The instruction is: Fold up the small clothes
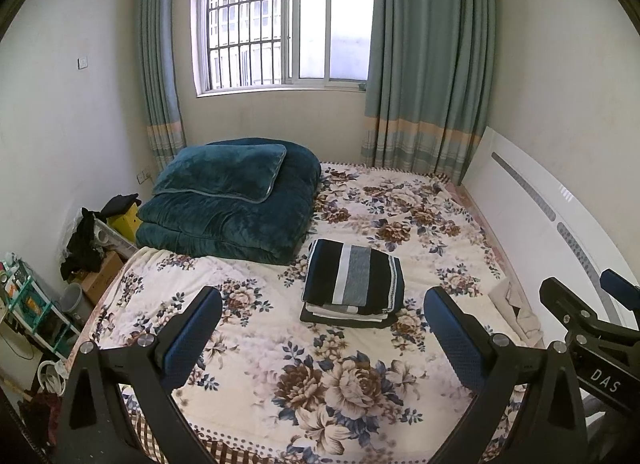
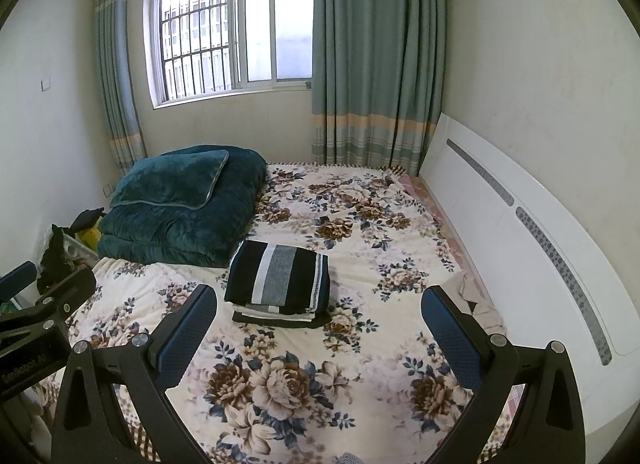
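A neat stack of folded clothes [image 1: 352, 282] lies in the middle of the floral bed; its top piece is black with white and grey stripes. It also shows in the right wrist view [image 2: 280, 282]. A crumpled beige garment [image 1: 516, 310] lies at the bed's right edge by the headboard, also seen in the right wrist view [image 2: 478, 300]. My left gripper [image 1: 324, 338] is open and empty, held above the near part of the bed. My right gripper [image 2: 320, 338] is open and empty beside it, to the right.
A folded teal quilt with a pillow [image 1: 232, 200] sits at the far left of the bed [image 1: 400, 200]. The white headboard [image 2: 520, 232] runs along the right. Boxes, a bin and clutter [image 1: 80, 272] stand on the floor at left.
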A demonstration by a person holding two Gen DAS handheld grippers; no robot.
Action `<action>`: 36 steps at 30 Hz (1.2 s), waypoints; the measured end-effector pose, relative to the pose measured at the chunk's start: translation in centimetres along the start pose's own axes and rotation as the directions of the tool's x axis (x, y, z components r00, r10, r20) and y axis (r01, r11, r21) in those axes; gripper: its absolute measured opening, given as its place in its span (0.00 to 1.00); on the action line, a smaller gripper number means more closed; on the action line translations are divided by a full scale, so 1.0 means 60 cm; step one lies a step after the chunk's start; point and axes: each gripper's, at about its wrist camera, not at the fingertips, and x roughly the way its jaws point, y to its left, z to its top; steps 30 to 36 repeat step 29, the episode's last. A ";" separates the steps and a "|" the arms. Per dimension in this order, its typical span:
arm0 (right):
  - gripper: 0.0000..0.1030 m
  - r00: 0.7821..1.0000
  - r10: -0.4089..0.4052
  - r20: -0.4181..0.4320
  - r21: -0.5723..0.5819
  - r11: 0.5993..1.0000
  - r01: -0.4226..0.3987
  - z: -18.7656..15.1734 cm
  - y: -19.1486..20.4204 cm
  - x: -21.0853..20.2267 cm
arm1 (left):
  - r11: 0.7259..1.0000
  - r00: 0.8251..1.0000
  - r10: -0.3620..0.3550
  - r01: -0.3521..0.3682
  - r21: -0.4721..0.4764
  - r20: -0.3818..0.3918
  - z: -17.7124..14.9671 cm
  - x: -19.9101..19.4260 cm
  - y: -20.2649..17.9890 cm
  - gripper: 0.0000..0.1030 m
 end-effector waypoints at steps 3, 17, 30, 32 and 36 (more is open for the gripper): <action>1.00 1.000 -0.001 -0.002 0.001 1.000 0.001 -0.003 0.000 -0.002 | 1.000 1.000 0.001 -0.001 -0.001 0.001 0.000 0.000 0.000 1.00; 1.00 1.000 -0.005 0.004 0.006 1.000 0.005 -0.002 0.001 -0.008 | 1.000 1.000 0.003 -0.003 -0.004 0.002 0.002 0.001 -0.003 1.00; 1.00 1.000 -0.006 0.008 0.009 1.000 0.006 0.007 0.007 -0.008 | 1.000 1.000 0.009 -0.009 -0.004 0.008 0.007 0.000 -0.007 1.00; 1.00 1.000 -0.006 0.008 0.009 1.000 0.006 0.007 0.007 -0.008 | 1.000 1.000 0.009 -0.009 -0.004 0.008 0.007 0.000 -0.007 1.00; 1.00 1.000 -0.006 0.008 0.009 1.000 0.006 0.007 0.007 -0.008 | 1.000 1.000 0.009 -0.009 -0.004 0.008 0.007 0.000 -0.007 1.00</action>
